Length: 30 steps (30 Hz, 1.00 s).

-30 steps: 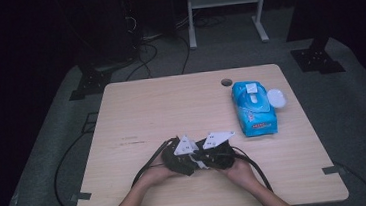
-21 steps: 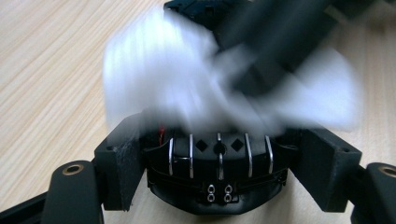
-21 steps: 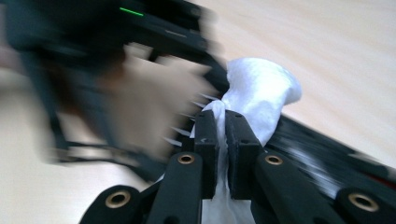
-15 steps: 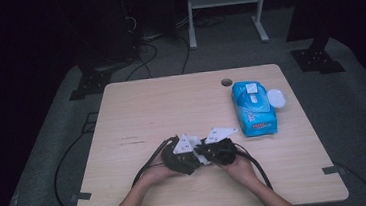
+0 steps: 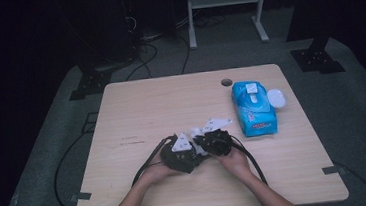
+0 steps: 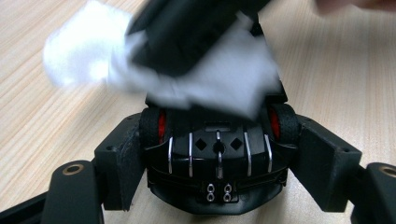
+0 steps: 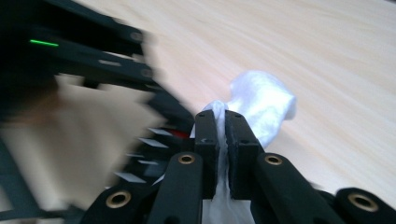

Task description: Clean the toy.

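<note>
At near centre of the table point(image 5: 136, 107), right gripper point(image 7: 222, 122) pinches a white wipe point(image 7: 264, 105) over a black toy car point(image 6: 217, 149) sitting between the spread left gripper point(image 6: 219, 158) jaws.

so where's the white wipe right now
The white wipe is pinched in the right gripper, near the table's front middle, left of the blue wipes pack.

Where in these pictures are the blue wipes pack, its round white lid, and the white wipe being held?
blue wipes pack point(image 5: 255, 111): high view, middle of its top face.
round white lid point(image 5: 276, 98): high view, centre of the lid.
white wipe point(image 7: 264, 105): right gripper view, the bunched end beyond the shut jaws.
</note>
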Available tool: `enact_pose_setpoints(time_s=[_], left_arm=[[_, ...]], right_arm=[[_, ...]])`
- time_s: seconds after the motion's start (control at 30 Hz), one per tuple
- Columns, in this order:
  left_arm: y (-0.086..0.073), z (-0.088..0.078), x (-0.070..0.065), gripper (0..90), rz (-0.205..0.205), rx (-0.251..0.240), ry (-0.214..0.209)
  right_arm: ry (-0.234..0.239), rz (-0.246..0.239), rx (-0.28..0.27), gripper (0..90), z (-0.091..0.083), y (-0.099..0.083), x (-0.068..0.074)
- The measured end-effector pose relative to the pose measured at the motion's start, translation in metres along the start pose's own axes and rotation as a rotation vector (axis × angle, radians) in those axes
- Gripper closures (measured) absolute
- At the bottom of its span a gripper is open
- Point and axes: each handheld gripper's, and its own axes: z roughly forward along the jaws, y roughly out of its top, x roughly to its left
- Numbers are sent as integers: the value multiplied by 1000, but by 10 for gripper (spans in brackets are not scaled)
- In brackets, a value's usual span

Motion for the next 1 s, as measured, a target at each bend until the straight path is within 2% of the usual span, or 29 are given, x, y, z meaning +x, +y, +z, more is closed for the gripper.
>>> enact_pose_setpoints(time_s=[0.07, 0.17, 0.27, 0.37, 0.47, 0.53, 0.57, 0.63, 0.77, 0.87, 1.0], left_arm=[[0, 0, 0, 246, 5, -3, 1], [1, 0, 0, 247, 3, -11, -8], [-2, 1, 1, 246, -1, 9, -12], [-5, 2, 5, 224, -31, 38, -19], [-8, 3, 10, 206, -79, 63, -46], [-9, 3, 10, 229, -82, 73, -53], [-9, 3, 9, 235, -79, 72, -53], [-9, 3, 8, 241, -65, 71, -53], [-7, 4, 6, 243, -44, 73, -39], [-6, 2, 3, 243, -17, 57, -21], [-5, 2, 0, 243, 1, 59, 0]], right_arm=[[26, 55, 4, 840, -1, -1, -5], [112, 66, -26, 840, -2, 1, 3], [93, 18, -1, 840, 3, 4, 9], [89, 56, 19, 840, 5, 1, 3], [75, 39, 23, 840, 3, -3, 1], [62, 30, 32, 840, 2, -3, 0], [49, 20, 39, 840, 2, -2, 0], [41, 33, 46, 840, 1, -1, -2], [64, 45, 53, 839, 5, 3, 3], [84, 49, 42, 840, 10, 9, 10], [80, 15, 46, 840, 14, 14, 15]])
